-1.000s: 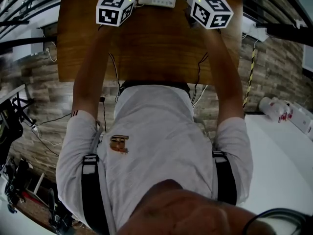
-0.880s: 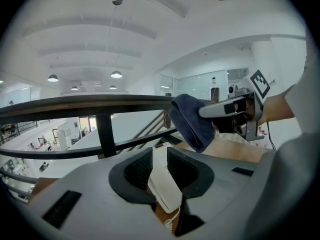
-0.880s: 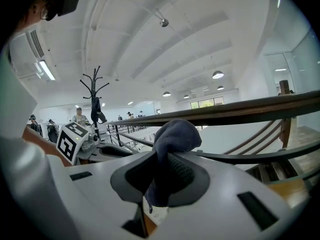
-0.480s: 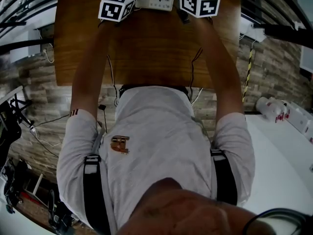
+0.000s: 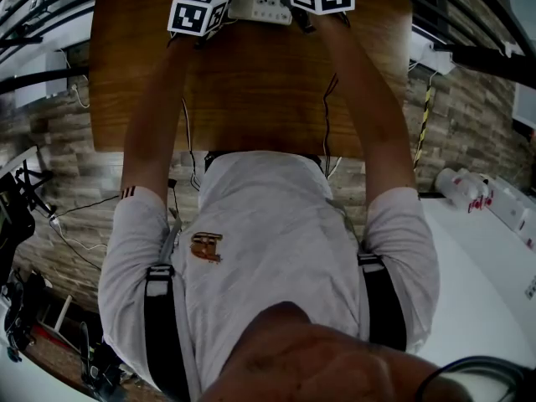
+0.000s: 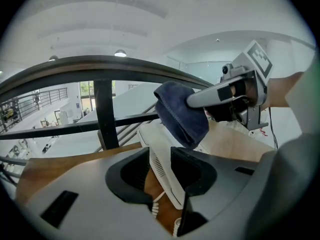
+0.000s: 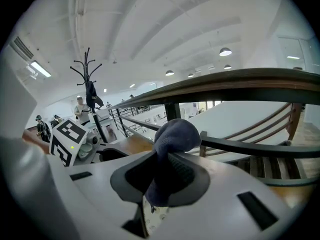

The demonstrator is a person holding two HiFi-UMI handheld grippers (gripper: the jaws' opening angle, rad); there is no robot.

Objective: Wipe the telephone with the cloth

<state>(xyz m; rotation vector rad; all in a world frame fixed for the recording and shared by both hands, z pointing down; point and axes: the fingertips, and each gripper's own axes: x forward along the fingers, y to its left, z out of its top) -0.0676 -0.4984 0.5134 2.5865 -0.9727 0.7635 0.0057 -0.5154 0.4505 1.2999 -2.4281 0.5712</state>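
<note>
- Wooden counter (image 5: 251, 90), brown, seen at the top of the head view. A person in a pale shirt (image 5: 276, 249) reaches both arms forward over it.
- White telephone (image 5: 261, 5), lying at the far side of the counter between the two marker cubes.
- White coiled cord (image 6: 157, 208), lying on the counter just beside the telephone's body, under the left jaws.
- Dark blue cloth (image 7: 172, 136), bunched into a rounded wad that bulges past the jaw tips. It hangs right over the telephone, and contact cannot be told.
- Left gripper (image 6: 162, 173): jaws opening. The telephone's ribbed side edge stands between them, with bare wood showing in the gap on one side, so the pads are not pressing.
- Right gripper (image 7: 162, 176): jaws closed tight on the cloth, with the telephone's keypad showing below them.
- Black railing (image 6: 105, 114), running beyond the counter.
</note>
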